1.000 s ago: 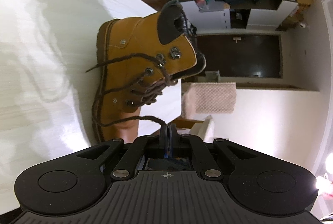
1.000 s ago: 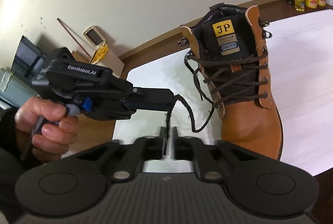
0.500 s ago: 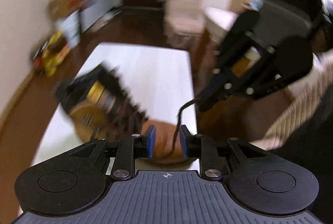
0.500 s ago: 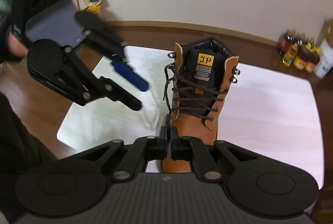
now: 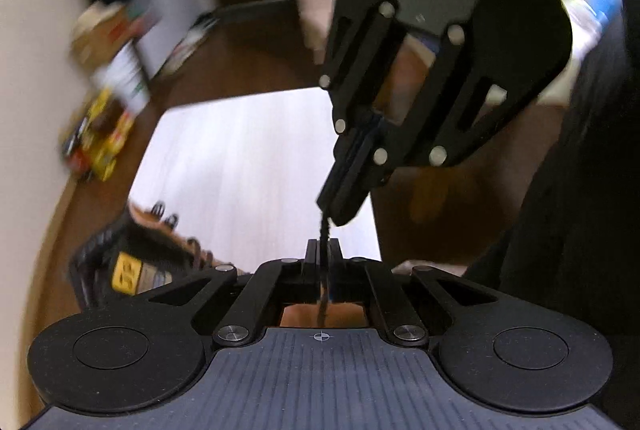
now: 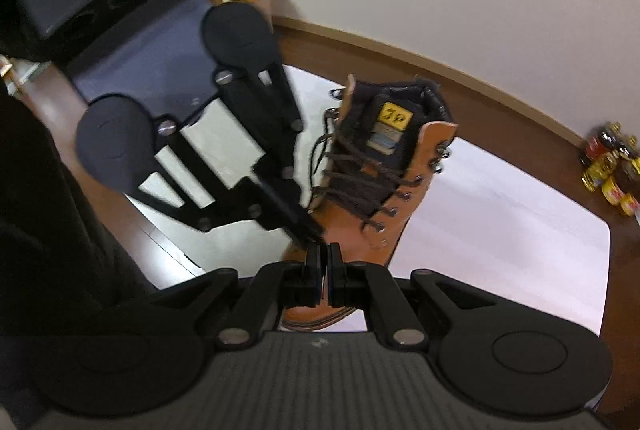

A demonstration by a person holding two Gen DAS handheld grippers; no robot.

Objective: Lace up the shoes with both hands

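While the tan boot (image 6: 376, 186) stands upright on the white table (image 6: 500, 214), both grippers meet above its toe. The left gripper (image 5: 323, 250) and the right gripper (image 5: 334, 206) each clench the dark lace (image 5: 324, 230), stretched short between them.

Boot (image 6: 376, 190) on table (image 6: 500, 210), bottles (image 6: 612, 174) beyond.

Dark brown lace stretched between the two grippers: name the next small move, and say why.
Probably open the right gripper. It and the left gripper are both shut on one short stretch of dark brown lace; letting go would free the left to carry it back to the tan leather boot.
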